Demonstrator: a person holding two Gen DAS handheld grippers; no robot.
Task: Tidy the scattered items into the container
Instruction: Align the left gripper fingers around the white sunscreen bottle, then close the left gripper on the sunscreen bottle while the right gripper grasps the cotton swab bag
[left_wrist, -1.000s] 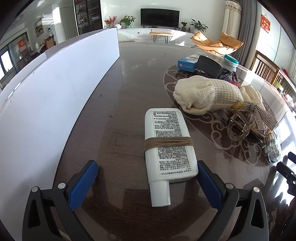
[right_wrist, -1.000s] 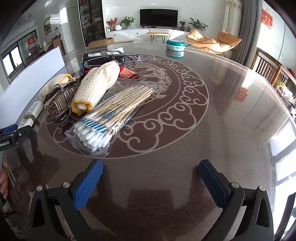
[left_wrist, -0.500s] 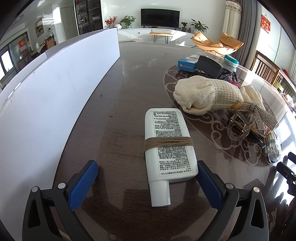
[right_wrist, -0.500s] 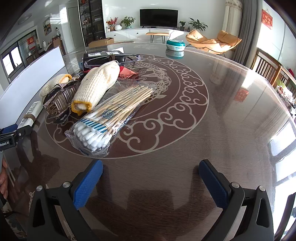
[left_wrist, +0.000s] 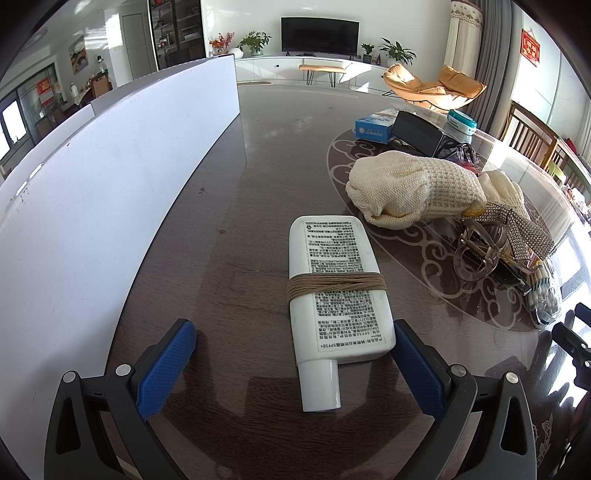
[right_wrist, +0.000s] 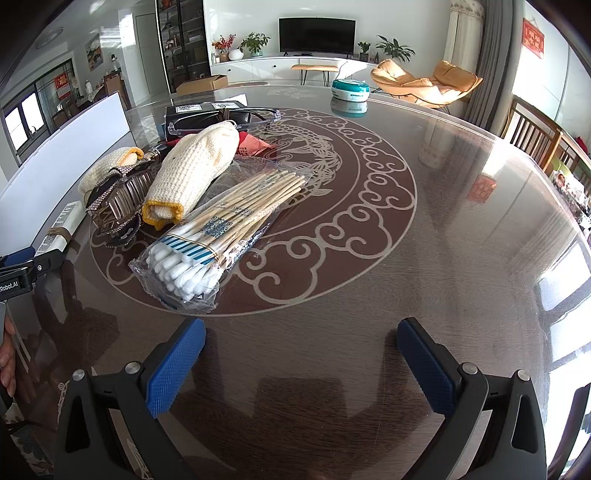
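Note:
A white flat bottle (left_wrist: 338, 291) wrapped with brown string lies on the dark table, cap toward me. My left gripper (left_wrist: 291, 354) is open, its blue pads astride the bottle's cap end, the right pad close beside it. The white container (left_wrist: 110, 192) stands along the left. My right gripper (right_wrist: 301, 354) is open and empty over bare table, just short of a bag of cotton swabs (right_wrist: 221, 236). Knitted cream gloves (right_wrist: 195, 173), a hair clip (right_wrist: 118, 206) and a black case (right_wrist: 207, 112) lie beyond.
A blue box (left_wrist: 373, 127) and a teal round tin (right_wrist: 350, 89) sit at the table's far side. The gloves (left_wrist: 413, 188) and clip (left_wrist: 480, 251) lie right of the bottle. Wooden chairs (right_wrist: 532, 133) stand at the right edge.

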